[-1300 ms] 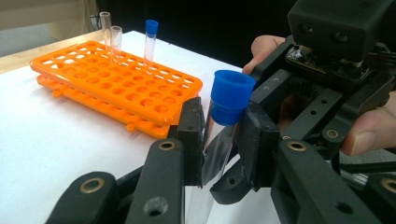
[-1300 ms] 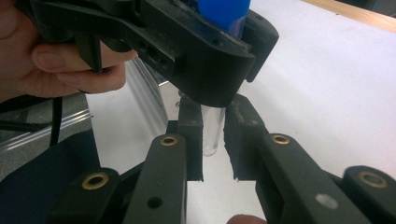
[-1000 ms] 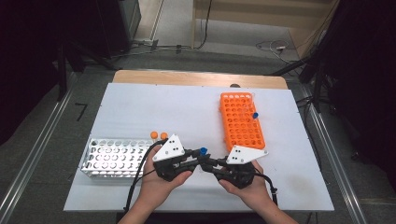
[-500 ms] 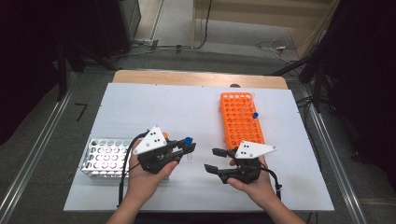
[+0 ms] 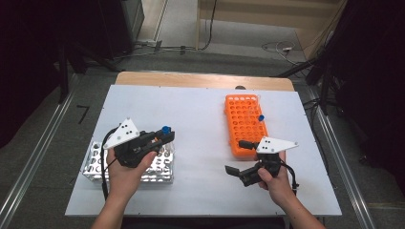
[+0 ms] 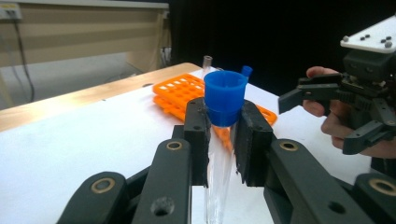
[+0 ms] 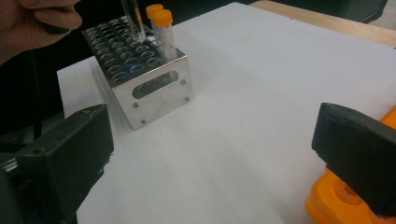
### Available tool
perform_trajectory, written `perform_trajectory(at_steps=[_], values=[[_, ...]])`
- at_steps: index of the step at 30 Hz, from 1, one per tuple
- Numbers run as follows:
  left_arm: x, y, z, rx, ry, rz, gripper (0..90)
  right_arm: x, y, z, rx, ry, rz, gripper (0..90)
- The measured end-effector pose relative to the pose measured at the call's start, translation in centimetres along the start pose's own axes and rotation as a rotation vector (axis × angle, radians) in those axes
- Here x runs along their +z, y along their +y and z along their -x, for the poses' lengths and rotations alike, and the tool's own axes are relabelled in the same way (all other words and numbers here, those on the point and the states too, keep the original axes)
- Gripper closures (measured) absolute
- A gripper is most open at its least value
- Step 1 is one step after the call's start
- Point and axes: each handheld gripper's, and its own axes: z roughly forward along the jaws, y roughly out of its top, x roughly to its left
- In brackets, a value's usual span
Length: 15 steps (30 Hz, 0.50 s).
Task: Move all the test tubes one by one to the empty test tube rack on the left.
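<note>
High view: left gripper over the metal rack at the table's left, jaws clamped on a clear tube with blue cap. In the left gripper view the pads pinch just under the cap, tube hanging tip-down. Right gripper beside the near end of the orange rack, jaws spread wide, nothing between them; they have just been opening. A second ago both grippers met at mid-table over the tube; now they are well apart, the tube gone left with the left one.
</note>
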Motion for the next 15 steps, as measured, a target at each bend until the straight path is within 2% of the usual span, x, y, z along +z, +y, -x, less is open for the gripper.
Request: perform_trajectory(at_steps=[15], values=[[-2.4,-0.4,-2.8,-0.030,0.113,0.028,76.5,-1.0,-0.5,1.7,0.028,-0.069,0.012,0.0]])
